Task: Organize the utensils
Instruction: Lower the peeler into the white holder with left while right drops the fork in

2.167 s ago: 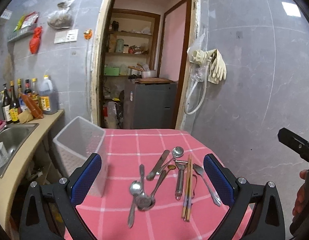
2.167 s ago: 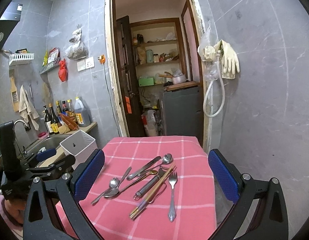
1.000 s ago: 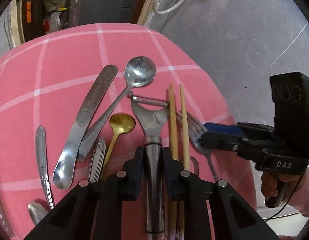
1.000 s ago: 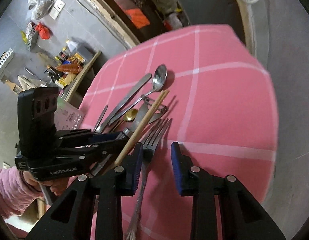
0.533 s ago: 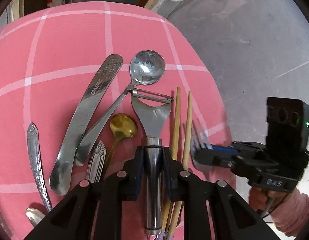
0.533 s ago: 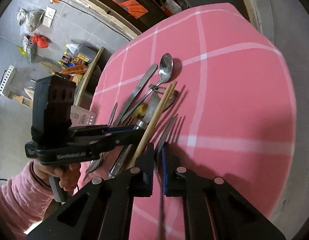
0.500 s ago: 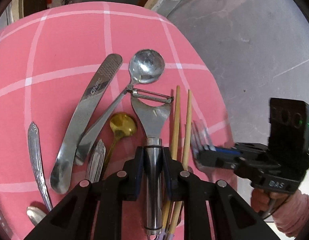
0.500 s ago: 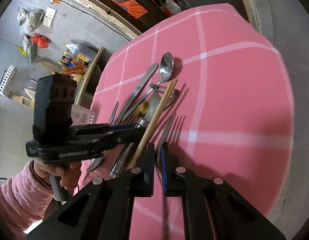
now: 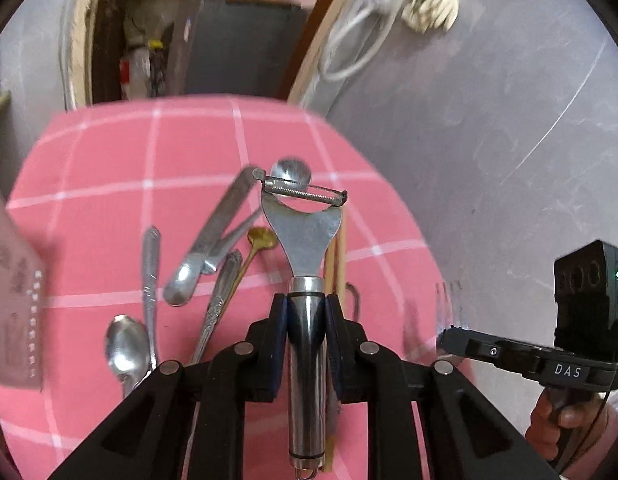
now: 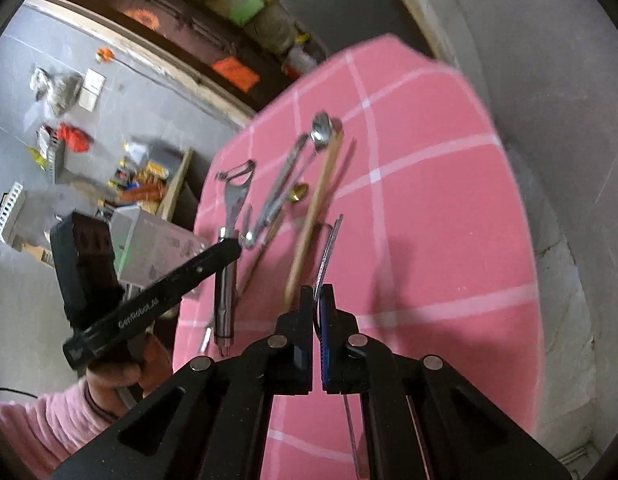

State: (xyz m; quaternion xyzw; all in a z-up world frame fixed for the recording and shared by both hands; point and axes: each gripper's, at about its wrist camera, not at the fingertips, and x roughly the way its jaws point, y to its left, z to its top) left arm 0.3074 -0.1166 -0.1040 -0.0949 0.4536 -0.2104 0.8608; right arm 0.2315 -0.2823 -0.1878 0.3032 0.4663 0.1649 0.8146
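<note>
My left gripper [image 9: 306, 310] is shut on the handle of a steel peeler [image 9: 305, 232] and holds it above the pink checked tablecloth [image 9: 109, 160]. The peeler also shows in the right wrist view [image 10: 231, 200], held up by the left gripper [image 10: 229, 246]. My right gripper [image 10: 317, 300] is shut on a fork [image 10: 329, 248], lifted off the cloth; its tines show blurred in the left wrist view [image 9: 449, 304]. Spoons [image 9: 127, 346], a butter knife [image 9: 213, 240], a small gold spoon [image 9: 261, 238] and wooden chopsticks [image 9: 337, 256] lie on the cloth.
A clear plastic bin [image 9: 13, 300] stands at the table's left edge; it also shows in the right wrist view [image 10: 157, 244]. A grey tiled wall [image 9: 489, 120] is close on the right. A doorway [image 9: 213, 40] lies behind the table.
Both grippers closed on their utensils and have lifted: the peeler and the fork have risen off the cloth, and the cameras have pulled back from the table.
</note>
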